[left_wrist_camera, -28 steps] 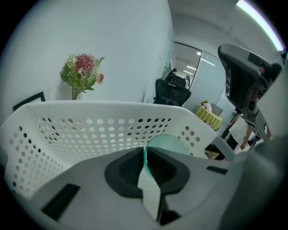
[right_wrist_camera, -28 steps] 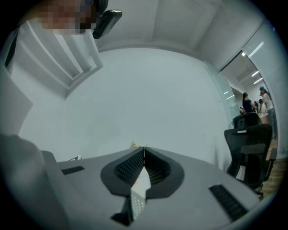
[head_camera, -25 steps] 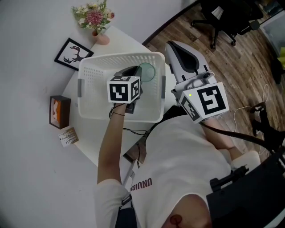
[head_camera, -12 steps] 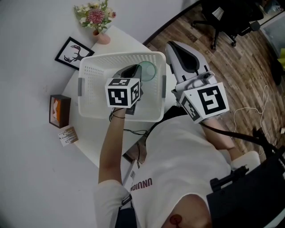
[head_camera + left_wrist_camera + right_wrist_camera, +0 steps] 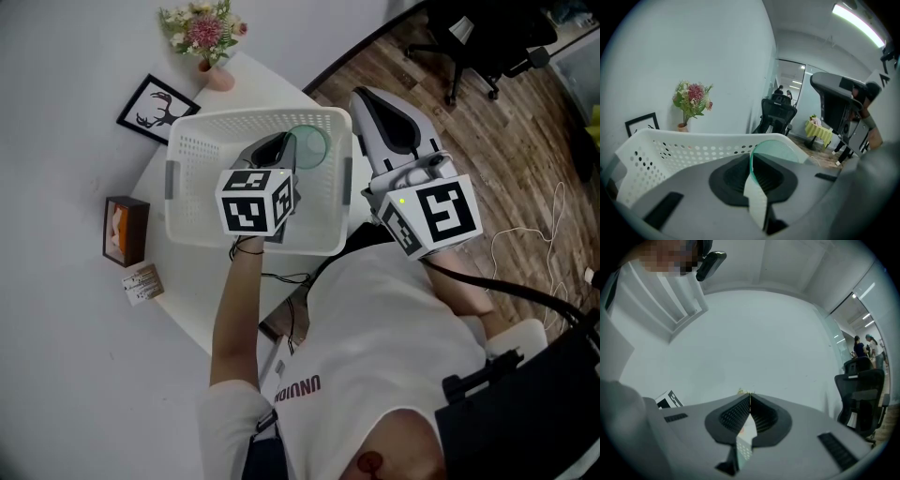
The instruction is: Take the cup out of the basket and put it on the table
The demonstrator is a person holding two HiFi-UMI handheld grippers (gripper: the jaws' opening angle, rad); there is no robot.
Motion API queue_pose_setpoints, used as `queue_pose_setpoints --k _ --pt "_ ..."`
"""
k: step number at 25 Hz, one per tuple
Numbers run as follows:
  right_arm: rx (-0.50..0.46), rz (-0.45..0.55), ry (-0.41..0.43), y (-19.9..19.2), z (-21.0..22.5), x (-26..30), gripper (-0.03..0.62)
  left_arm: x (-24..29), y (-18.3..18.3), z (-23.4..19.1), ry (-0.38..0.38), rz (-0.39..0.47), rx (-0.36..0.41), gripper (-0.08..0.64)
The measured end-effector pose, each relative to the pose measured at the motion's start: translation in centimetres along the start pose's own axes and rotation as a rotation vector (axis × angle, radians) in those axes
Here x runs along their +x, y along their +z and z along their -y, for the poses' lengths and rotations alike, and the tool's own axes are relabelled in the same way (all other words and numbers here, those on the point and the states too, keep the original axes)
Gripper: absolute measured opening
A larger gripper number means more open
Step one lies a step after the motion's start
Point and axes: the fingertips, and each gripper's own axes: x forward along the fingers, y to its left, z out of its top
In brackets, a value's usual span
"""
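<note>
Fingers of the left gripper are pinched on the wall of the translucent green plastic cup, at the far right corner of the white perforated plastic basket. The cup's base is hidden, so lift-off cannot be judged. Right gripper fingers are pressed together, empty. Counted: one cup, one basket, two grippers.

White T-shirt, grey left tool and right tool

Green cup, white perforated basket (pink flowers)
</note>
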Motion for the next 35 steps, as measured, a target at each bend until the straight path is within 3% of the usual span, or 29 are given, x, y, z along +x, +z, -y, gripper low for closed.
queue_pose_setpoints --k 35 --pt "0.001 -0.002 0.010 -0.2 -0.7 0.6 0.020 -3.9 2.9 0.7 0.004 0.162 -0.033 0.032"
